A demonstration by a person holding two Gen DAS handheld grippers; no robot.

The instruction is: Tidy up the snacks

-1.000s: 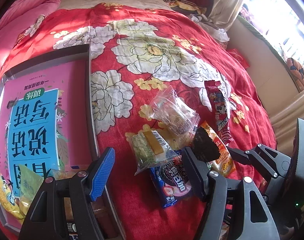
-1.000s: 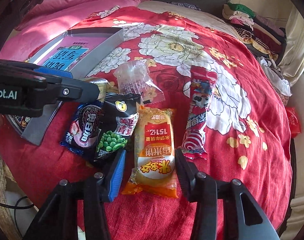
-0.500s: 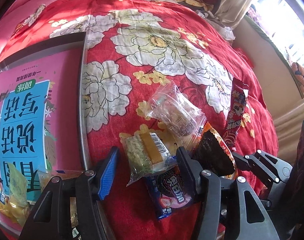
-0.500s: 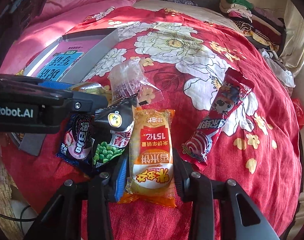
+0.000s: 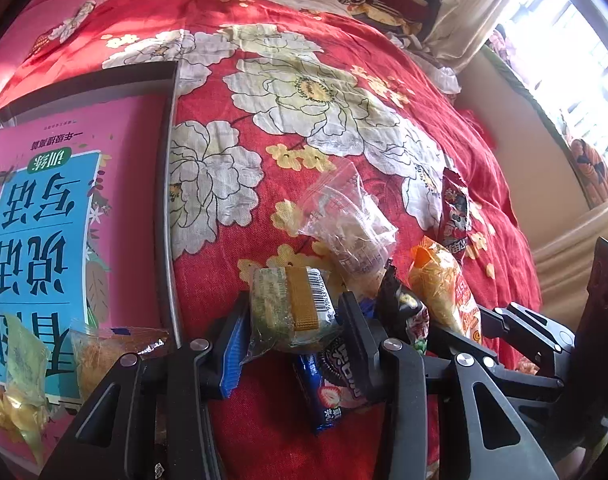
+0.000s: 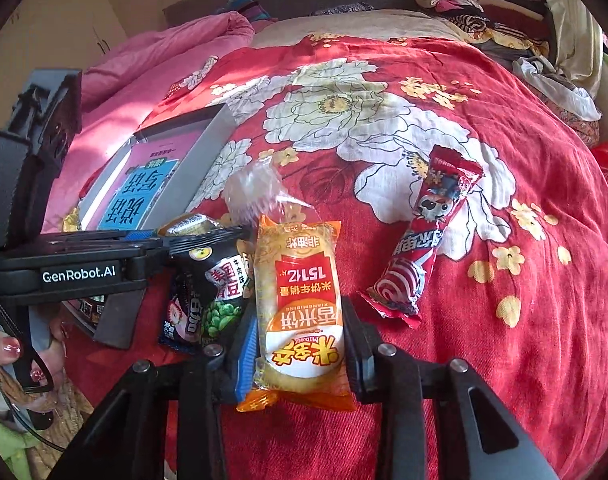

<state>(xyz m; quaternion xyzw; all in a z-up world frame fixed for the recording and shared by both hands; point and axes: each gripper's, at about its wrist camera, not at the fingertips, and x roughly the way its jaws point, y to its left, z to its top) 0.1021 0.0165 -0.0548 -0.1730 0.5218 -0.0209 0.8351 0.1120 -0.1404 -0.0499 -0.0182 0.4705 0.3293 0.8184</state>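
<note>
My left gripper (image 5: 294,336) has its jaws closing, and both pads touch the green cake packet (image 5: 292,312) between them. A blue Oreo packet (image 5: 327,392) lies under it, beside a black pea packet (image 5: 403,312). My right gripper (image 6: 300,344) is shut on the orange rice-cracker packet (image 6: 300,300), whose near end is lifted off the red bedspread. A clear bag (image 6: 252,188) and a red stick packet (image 6: 427,232) lie loose on the bed. The grey tray (image 5: 168,200) at the left holds a pink book and yellow snack packets (image 5: 24,380).
A pink quilt (image 6: 164,64) lies behind the tray. Folded clothes (image 6: 483,8) are piled at the far right of the bed. A window (image 5: 563,40) and a wall run along the bed's right side. A hand (image 6: 8,352) holds the left gripper's handle.
The left jaws have narrowed from wide apart onto the green cake packet. The right jaws have closed on the orange packet, and that gripper has rolled and lifted it slightly.
</note>
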